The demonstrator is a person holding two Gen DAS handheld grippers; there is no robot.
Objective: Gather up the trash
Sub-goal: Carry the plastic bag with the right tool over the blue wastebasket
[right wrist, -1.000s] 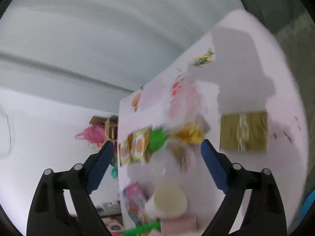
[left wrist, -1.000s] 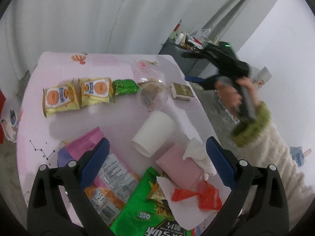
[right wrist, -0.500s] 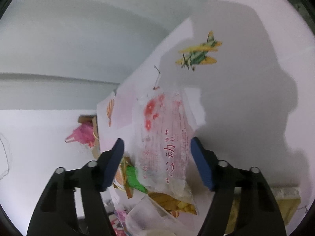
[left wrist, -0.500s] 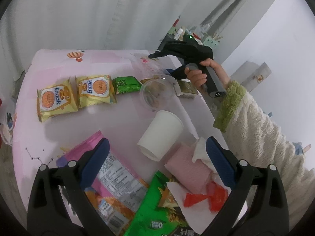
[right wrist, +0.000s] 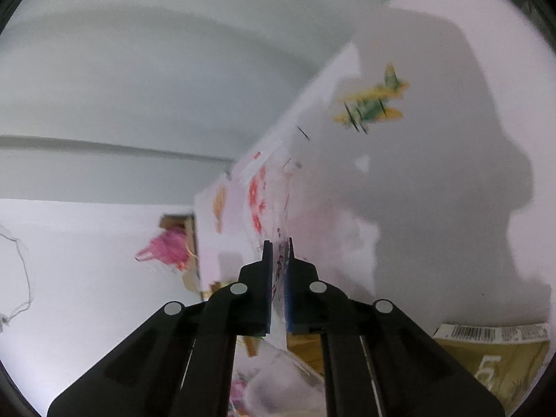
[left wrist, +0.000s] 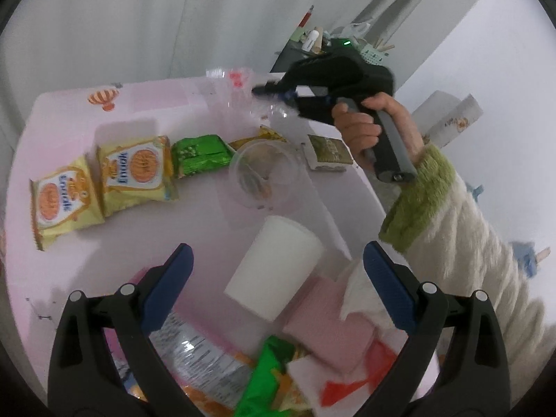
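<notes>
A: Right gripper (right wrist: 278, 243), state?

B: Jaws have just been closing; now clenched on the clear wrapper (right wrist: 259, 205), film caught between the pads. Wrapper at the far side of the table (left wrist: 194, 187), long axis running straight out ahead of the jaws, away from the hand (left wrist: 361, 128).

A: Look of it?

B: Thin transparent film, red print, crumpled, limp. Likely to sag when lifted.

A: Left gripper (left wrist: 278, 267)?

B: Released, jaws wide, nothing between the pads. White cup (left wrist: 274, 271) lies on its side just ahead, mouth toward the camera. Left is the nearer one for that.
</notes>
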